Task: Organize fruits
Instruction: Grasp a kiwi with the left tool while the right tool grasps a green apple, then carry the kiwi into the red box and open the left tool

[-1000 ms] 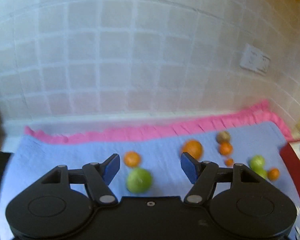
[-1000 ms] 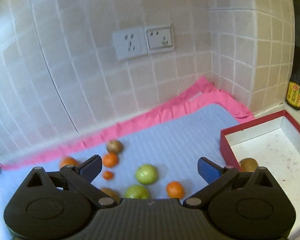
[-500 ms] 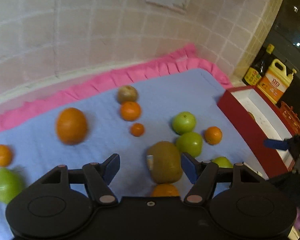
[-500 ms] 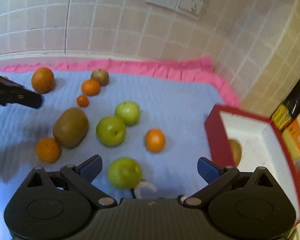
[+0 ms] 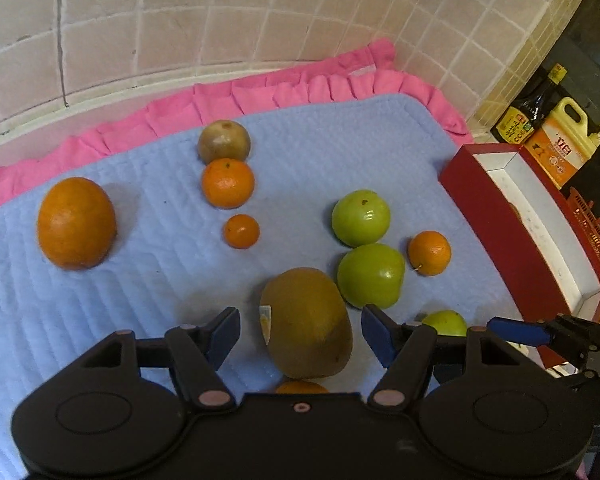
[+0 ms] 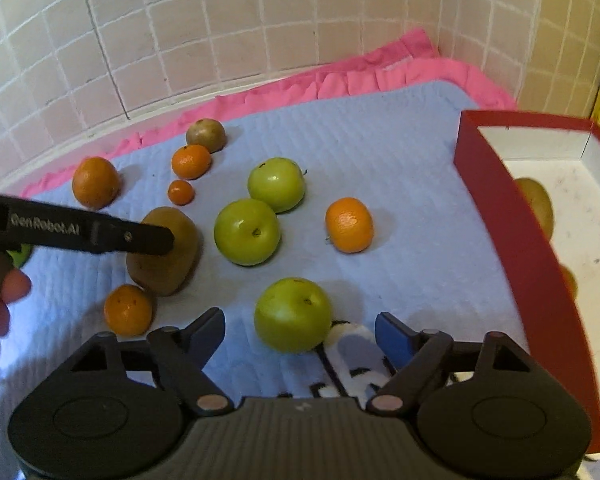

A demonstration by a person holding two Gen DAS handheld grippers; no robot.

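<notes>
Fruits lie on a blue mat (image 5: 340, 140). My left gripper (image 5: 300, 336) is open around a large brown kiwi (image 5: 306, 322), one blue pad on each side. Beyond it are two green apples (image 5: 370, 276), a large orange (image 5: 76, 222), mandarins (image 5: 228, 182) and a brown fruit (image 5: 223, 142). My right gripper (image 6: 300, 334) is open, with a green apple (image 6: 292, 314) between its pads. The same kiwi (image 6: 168, 264) shows in the right wrist view under the left gripper's finger (image 6: 100, 234). A red box (image 6: 516, 232) at the right holds a brown fruit (image 6: 538, 204).
A pink cloth (image 5: 260, 92) edges the mat against the tiled wall. Oil and sauce bottles (image 5: 556, 140) stand behind the box. A mandarin (image 6: 349, 224) lies between the apples and the box. Another mandarin (image 6: 128, 310) lies near the kiwi.
Both grippers have swung down and in toward the fruit. The left one now straddles the kiwi, the right one has closed in on the nearest green apple. Both stay open.
</notes>
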